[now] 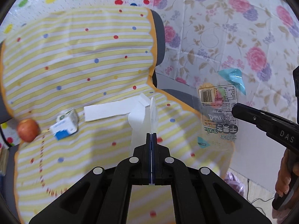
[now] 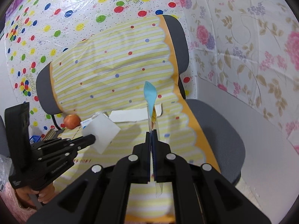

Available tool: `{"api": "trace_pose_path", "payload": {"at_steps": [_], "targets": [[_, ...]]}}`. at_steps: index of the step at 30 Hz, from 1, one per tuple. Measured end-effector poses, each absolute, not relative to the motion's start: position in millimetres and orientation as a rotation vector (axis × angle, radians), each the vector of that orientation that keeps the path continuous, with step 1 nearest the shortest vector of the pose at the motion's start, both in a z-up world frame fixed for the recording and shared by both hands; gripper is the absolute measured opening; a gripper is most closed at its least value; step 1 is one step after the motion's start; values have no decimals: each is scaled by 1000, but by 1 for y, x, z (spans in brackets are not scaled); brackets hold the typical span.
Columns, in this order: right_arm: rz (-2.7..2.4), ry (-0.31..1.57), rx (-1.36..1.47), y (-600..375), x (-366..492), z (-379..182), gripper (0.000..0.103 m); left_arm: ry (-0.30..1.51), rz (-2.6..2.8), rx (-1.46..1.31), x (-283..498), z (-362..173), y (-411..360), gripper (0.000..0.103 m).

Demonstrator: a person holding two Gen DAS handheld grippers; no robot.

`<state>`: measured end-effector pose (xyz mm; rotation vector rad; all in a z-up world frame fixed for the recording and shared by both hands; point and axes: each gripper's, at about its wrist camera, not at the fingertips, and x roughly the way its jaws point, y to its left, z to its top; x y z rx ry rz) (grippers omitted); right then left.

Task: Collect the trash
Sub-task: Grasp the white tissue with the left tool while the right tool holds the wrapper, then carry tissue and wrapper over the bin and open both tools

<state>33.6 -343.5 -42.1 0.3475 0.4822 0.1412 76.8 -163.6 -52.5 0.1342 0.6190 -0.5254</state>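
My left gripper (image 1: 151,134) is shut on a white paper sheet (image 1: 152,112), which I see edge-on rising from the closed jaws. In the right wrist view the same left gripper (image 2: 92,139) holds that white sheet (image 2: 102,131) above the chair seat. My right gripper (image 2: 151,132) is shut on a clear plastic snack wrapper (image 2: 150,93) with a blue corner. From the left wrist view the right gripper (image 1: 234,110) pinches the wrapper (image 1: 217,112), whose barcode and print show. On the seat lie a small blue-and-white carton (image 1: 65,126) and a long white paper strip (image 1: 110,111).
A red apple (image 1: 28,129) rests at the seat's left edge beside the carton. The grey office chair (image 2: 220,128) is draped with a yellow striped cloth (image 1: 93,52). Floral and balloon-print sheets cover the walls behind. A person's hand (image 1: 287,175) grips the right tool.
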Motion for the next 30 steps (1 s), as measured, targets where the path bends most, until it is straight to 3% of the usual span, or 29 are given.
{"api": "trace_pose_path", "payload": {"at_steps": [17, 30], "targets": [[-54, 571, 357, -337, -101, -75, 2, 601, -806, 192, -49, -77, -186, 0], [-148, 642, 420, -360, -133, -127, 2, 689, -940, 273, -69, -120, -238, 0]]}}
